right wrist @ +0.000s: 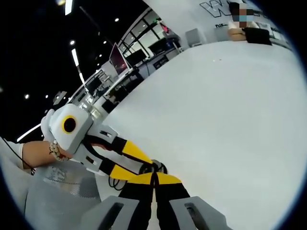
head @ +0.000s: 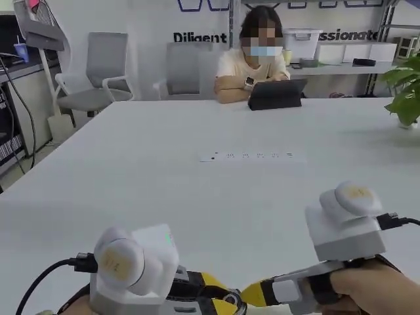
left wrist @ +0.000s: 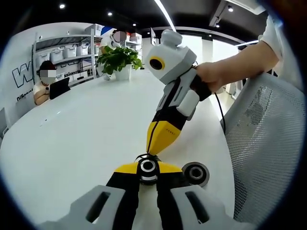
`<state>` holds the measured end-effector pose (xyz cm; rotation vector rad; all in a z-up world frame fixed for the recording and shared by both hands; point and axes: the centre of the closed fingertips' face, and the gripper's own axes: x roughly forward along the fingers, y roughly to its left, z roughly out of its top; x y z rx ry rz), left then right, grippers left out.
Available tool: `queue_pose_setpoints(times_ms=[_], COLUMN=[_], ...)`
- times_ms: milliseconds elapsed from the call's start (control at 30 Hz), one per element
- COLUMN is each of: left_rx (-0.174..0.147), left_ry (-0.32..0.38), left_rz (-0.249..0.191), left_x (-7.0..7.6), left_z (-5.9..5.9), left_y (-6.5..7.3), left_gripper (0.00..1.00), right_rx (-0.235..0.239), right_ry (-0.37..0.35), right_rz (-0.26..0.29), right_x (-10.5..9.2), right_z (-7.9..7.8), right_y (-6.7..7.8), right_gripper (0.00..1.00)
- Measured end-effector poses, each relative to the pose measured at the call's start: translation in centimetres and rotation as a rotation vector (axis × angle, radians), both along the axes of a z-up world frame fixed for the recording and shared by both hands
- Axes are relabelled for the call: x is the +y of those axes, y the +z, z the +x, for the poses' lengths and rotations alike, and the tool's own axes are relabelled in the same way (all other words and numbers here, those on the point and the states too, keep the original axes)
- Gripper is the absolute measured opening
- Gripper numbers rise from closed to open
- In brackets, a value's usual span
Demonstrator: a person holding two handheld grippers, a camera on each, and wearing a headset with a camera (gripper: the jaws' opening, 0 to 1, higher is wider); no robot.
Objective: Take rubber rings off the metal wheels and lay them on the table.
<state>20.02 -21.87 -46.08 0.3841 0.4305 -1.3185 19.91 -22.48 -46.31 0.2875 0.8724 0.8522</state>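
The room is bright and the light is even. It comes from a ceiling strip (left wrist: pixel 165 14) and small spots above the left tongs (left wrist: pixel 147 167). The white table (head: pixel 197 131) ahead of them is almost washed out, with faint shadows only. Beside the right tongs (right wrist: pixel 154 176) the ceiling looks black. Both fisheye views bend at the edges; the head view is slightly soft.

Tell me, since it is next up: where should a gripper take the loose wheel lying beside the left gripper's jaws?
Probably across the outer rubber ring, coming straight down. The loose wheel lies flat on the table, hub up, so its round edge offers two opposite sides.
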Motion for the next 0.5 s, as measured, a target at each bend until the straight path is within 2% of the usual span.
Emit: queue_pose_setpoints(times_ms=[367, 500], left_rx=[0.001, 0.001], left_ry=[0.0, 0.0], left_rz=[-0.001, -0.001], left_x=[-0.04, -0.04], left_z=[0.0, -0.01], left_y=[-0.01, -0.02], left_gripper=[0.07, 0.07], right_rx=[-0.011, -0.016], right_ry=[0.02, 0.039], right_rz=[0.002, 0.021], right_x=[0.48, 1.04], right_z=[-0.17, -0.36], right_y=[0.45, 0.81], right_gripper=[0.0, 0.0])
